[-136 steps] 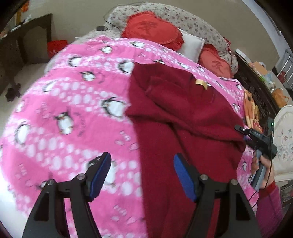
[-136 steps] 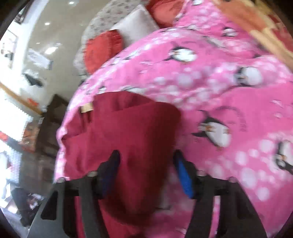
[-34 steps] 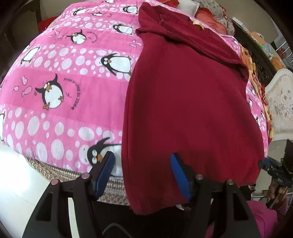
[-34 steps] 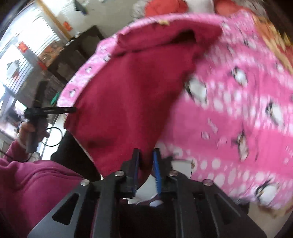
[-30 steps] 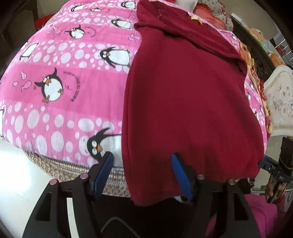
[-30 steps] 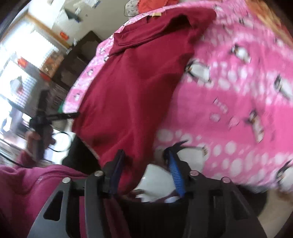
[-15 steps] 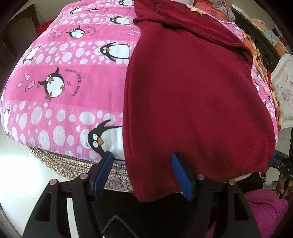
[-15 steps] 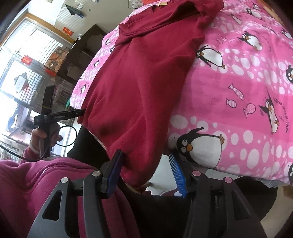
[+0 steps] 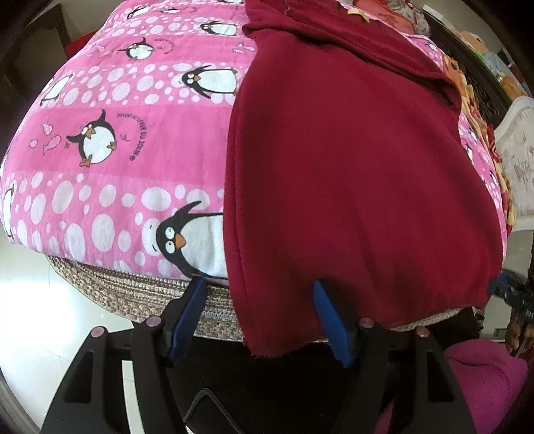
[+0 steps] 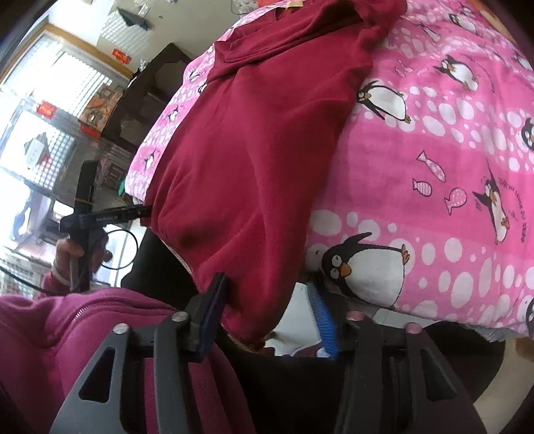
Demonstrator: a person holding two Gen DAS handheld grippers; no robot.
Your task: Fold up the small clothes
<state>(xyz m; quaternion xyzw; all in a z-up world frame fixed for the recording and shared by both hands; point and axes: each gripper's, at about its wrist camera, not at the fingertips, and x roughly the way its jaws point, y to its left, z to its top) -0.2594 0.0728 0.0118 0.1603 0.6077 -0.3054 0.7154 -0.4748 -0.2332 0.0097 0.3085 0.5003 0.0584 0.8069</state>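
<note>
Handling: dark red garment [image 9: 350, 160], soft fleecy knit, limp, light by the look; you should expect it to sag and drape.
Location: spread lengthwise on the penguin blanket [image 9: 110, 110] of the bed, hem hanging over the near edge.
Left claw [image 9: 260, 317]: wide, straddling the left hem corner, gripping nothing.
Right claw [image 10: 267, 317]: wide, around the other hem corner.
Hold: pinch each hem corner, both layers.

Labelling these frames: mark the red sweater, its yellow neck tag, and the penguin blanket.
red sweater [image 9: 350, 173], left wrist view, middle of its body.
yellow neck tag [image 9: 357, 14], left wrist view, the tag at the collar.
penguin blanket [image 10: 434, 160], right wrist view, bare pink stretch beside the sweater.
</note>
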